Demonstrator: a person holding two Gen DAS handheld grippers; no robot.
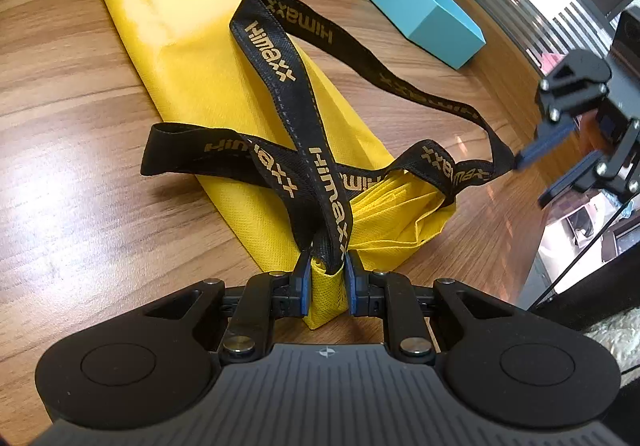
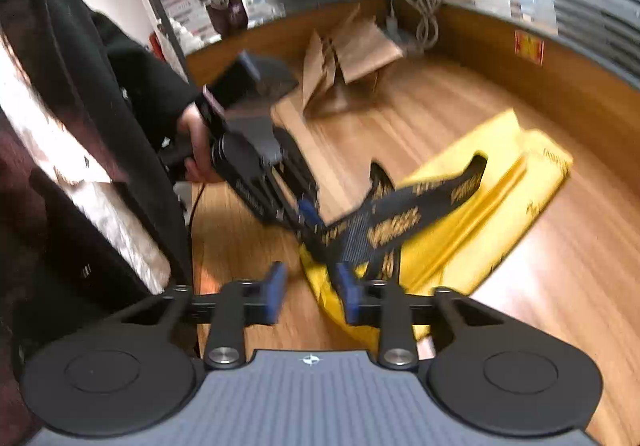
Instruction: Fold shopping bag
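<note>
So we've got the left gripper (image 1: 326, 278) pinching the bag (image 1: 192, 58) corner and strap (image 1: 280, 94) at 6 o'clock; right gripper (image 2: 308, 292) gapes empty. Floppy, light fabric on the table (image 1: 60, 166), so grab hems.

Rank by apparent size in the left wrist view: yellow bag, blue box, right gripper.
1. Yellow bag, by far the largest.
2. Blue box.
3. Right gripper, only partly in frame at the right edge, so its rank below the box is unsure.

Two wrist views, close, sharing bag (image 1: 192, 58)
</note>
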